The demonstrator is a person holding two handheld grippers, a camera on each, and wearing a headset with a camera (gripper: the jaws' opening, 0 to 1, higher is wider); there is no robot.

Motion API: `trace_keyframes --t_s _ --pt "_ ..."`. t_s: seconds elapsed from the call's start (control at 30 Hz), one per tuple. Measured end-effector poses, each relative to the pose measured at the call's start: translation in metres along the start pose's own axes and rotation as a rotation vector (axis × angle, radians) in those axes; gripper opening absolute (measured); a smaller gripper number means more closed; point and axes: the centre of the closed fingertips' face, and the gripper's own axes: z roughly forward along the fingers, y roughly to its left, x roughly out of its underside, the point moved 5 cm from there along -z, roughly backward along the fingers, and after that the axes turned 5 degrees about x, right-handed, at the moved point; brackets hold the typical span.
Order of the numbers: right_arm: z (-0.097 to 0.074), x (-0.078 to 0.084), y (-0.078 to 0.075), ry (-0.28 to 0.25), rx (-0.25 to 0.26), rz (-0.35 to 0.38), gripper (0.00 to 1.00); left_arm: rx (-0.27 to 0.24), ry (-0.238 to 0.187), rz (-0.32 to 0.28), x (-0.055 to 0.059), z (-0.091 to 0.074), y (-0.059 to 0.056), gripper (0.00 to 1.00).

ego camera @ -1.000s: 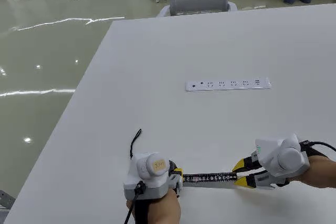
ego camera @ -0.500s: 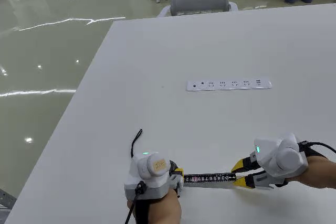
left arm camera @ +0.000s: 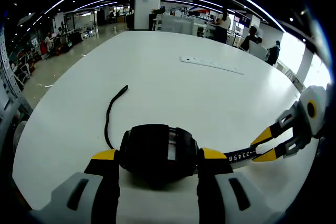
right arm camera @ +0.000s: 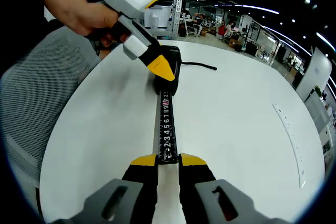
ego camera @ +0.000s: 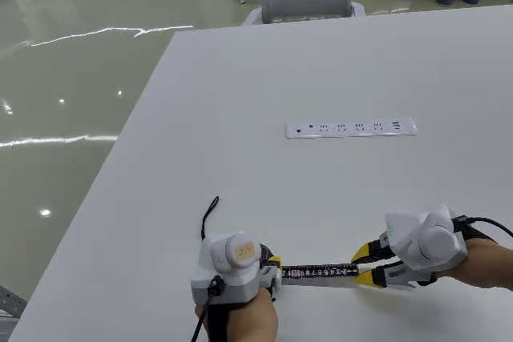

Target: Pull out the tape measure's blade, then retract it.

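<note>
As seen from the head view, the tape measure [ego camera: 264,255] sits at the near edge of the white counter [ego camera: 240,118]. It is largely hidden under the left gripper [ego camera: 271,270], so the hold there appears closed but cannot be confirmed from this angle. Blade [ego camera: 319,273] is extended, its long axis running left to right across the view, from the tape measure to the right gripper [ego camera: 365,267], whose yellow jaws meet its free end. A power strip [ego camera: 351,128] lies well apart, farther up the counter. A black cord [ego camera: 208,215] trails from the tape measure.

Left gripper view: both jaws are clenched on the black case [left arm camera: 157,148], one on each flank, with the case squarely between them. Blade exits to the right and reaches the right gripper.

Right gripper view: jaws are pinched on the blade's tip, printed numerals face up. Blade points straight away along the jaws to the case, which rests on the counter, grasped by the left gripper.
</note>
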Motion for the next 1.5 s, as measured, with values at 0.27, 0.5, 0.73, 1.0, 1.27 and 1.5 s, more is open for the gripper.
trace_keyframes --t_s 0.27,0.5,0.73,1.0,1.27,1.5 --pt "0.0020 -0.0014 0.0002 -0.001 -0.002 -0.001 0.14 0.001 -0.001 0.000 0.0004 0.0010 0.0003 0.56" --pt "0.0034 -0.0025 0.0003 -0.002 -0.004 -0.002 0.14 0.001 0.000 0.001 0.0001 0.0001 0.0002 0.56" --pt "0.0047 -0.0035 0.0002 -0.003 -0.005 -0.004 0.14 0.000 0.001 0.001 -0.0001 0.0004 0.0001 0.56" --pt "0.0066 -0.0047 0.0002 -0.006 -0.007 -0.006 0.14 0.001 0.002 0.000 -0.0002 0.0000 -0.0001 0.56" --pt "0.0086 -0.0062 0.0002 -0.008 -0.009 -0.007 0.14 0.002 0.003 -0.001 -0.0002 0.0005 0.0001 0.56" --pt "0.0099 -0.0076 0.0004 -0.010 -0.010 -0.009 0.14 0.002 0.004 -0.001 -0.0002 0.0003 -0.0001 0.56"
